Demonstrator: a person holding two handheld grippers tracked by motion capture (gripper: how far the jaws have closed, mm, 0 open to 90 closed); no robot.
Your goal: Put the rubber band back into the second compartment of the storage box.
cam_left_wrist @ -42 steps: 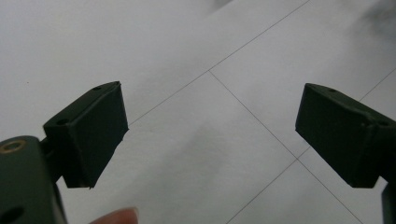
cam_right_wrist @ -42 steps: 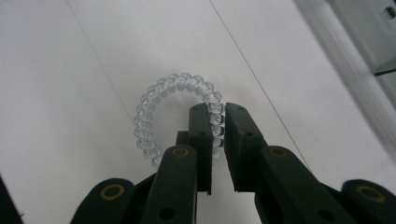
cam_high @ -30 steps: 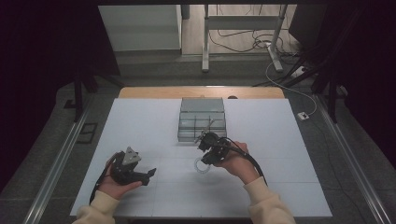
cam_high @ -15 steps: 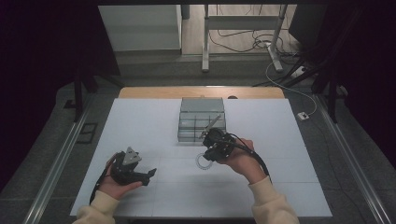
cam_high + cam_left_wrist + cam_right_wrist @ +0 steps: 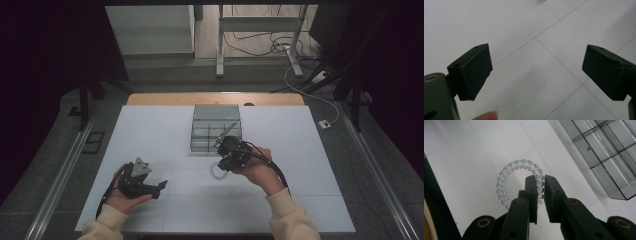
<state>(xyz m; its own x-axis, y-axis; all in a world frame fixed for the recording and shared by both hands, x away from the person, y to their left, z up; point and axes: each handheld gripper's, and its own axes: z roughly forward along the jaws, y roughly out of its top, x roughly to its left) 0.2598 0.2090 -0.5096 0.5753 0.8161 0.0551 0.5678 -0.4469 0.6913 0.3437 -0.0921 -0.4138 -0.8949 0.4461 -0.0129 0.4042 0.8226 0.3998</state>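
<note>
1. Hair tie (image 5: 517,177), a clear spiral coil, pinched at one side by the right gripper (image 5: 540,180) just above the white table (image 5: 310,150), beside the clear compartment box (image 5: 216,127).
2. Left gripper (image 5: 536,67) rests well apart, jaws spread and empty.

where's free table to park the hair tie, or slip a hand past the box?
Free: the white table left of the clear divided box, its right side toward the edge, and the strip between the two hands. Crowded: in front of the box, where the right tongs grip the clear spiral hair tie.
</note>
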